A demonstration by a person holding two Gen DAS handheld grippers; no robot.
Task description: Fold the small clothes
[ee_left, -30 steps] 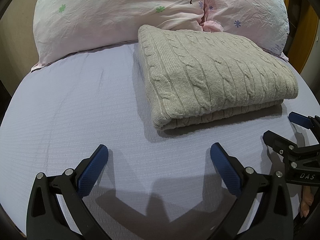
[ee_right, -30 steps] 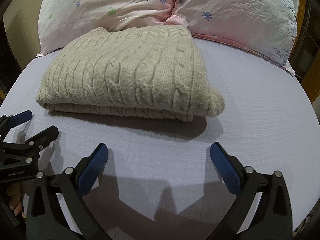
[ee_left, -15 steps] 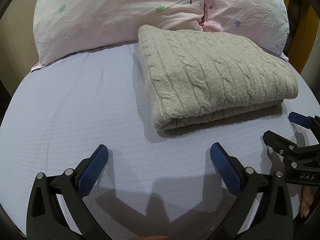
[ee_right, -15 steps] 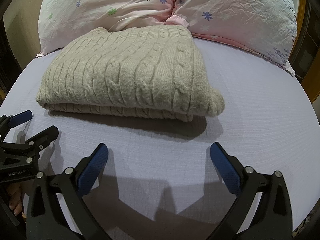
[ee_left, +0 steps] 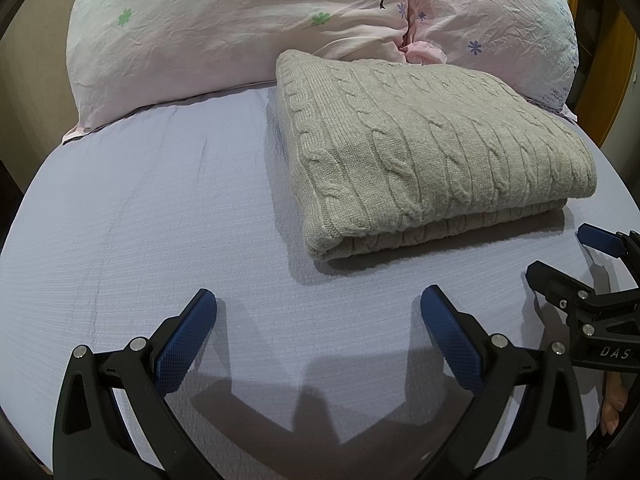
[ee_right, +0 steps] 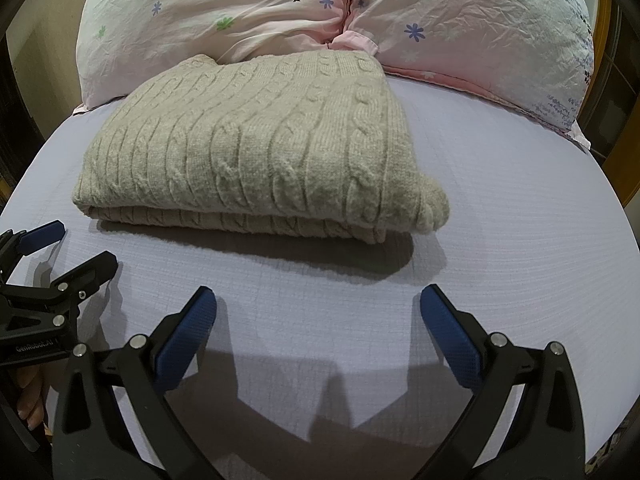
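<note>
A beige cable-knit sweater [ee_left: 432,152] lies folded in a neat rectangle on the lilac bed sheet [ee_left: 160,208], its far edge against the pillows. It also shows in the right wrist view [ee_right: 256,152]. My left gripper [ee_left: 318,312] is open and empty, low over the sheet in front of the sweater's left corner. My right gripper [ee_right: 318,312] is open and empty, in front of the sweater's right part. Each gripper shows at the edge of the other's view: the right one [ee_left: 560,256], the left one [ee_right: 80,244]. Neither touches the sweater.
Two pink floral pillows [ee_left: 240,28] [ee_right: 480,28] stand along the head of the bed behind the sweater. A wooden frame [ee_left: 620,72] shows at the far right. The bed sheet [ee_right: 500,220] extends on both sides of the sweater.
</note>
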